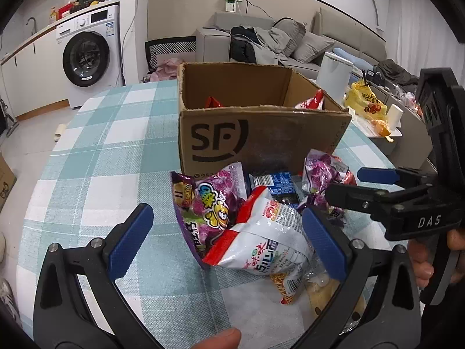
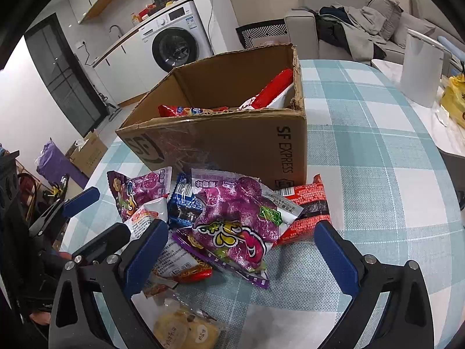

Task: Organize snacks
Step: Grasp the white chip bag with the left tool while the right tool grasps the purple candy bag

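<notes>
We hold our left gripper (image 1: 229,238) and right gripper (image 2: 241,256) with fingers spread wide, gripping nothing, over the heap of purple, white-and-red and blue snack packets (image 2: 232,224) lying on the teal-checked surface (image 2: 377,174) just in front of the open brown cardboard box (image 1: 261,136), which holds red packets (image 2: 273,90).

Left claw (image 1: 228,240) wide open, jaws straddling the snack pile (image 1: 255,221); bare tablecloth (image 1: 96,157) to its left, free. Ahead, box (image 1: 261,139) wall blocks; top open. Right claw (image 1: 343,184) crowds its right side. Right claw (image 2: 241,257) open over purple bag (image 2: 241,221); cloth clear to its right, left claw close beside its left finger.
</notes>
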A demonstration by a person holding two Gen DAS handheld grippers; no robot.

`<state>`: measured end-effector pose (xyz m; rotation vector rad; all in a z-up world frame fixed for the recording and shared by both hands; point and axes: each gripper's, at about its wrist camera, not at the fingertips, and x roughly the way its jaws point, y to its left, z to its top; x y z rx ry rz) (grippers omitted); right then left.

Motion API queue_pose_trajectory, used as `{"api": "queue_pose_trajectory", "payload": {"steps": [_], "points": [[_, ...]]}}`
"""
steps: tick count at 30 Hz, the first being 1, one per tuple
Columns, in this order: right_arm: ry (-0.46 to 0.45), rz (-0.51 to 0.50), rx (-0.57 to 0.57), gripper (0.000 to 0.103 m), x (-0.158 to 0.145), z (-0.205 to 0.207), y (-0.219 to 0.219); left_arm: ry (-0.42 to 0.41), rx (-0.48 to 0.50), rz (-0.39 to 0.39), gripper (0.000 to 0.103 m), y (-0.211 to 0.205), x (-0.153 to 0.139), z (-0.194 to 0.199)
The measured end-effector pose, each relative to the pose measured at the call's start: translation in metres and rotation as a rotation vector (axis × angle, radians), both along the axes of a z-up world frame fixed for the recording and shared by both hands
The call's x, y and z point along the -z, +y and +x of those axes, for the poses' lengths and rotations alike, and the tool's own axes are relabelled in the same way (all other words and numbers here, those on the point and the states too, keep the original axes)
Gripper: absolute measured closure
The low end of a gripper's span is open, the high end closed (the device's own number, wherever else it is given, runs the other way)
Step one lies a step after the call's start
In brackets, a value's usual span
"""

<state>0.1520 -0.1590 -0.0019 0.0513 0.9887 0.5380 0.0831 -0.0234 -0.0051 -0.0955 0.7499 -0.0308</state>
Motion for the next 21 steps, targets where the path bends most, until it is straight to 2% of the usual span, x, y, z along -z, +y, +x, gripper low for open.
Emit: {"api": "queue_pose_trajectory", "payload": {"steps": [9, 21], "points": [[0.058, 0.067, -0.052, 0.001, 0.011, 0.005, -0.007, 0.029, 0.042, 0.013, 0.001, -0.015, 0.013, 0.001], [0.074, 0.105, -0.054, 0.005, 0.020, 0.007, -0.011, 0.050, 0.063, 0.041, 0.001, -0.025, 0.022, 0.000]]}}
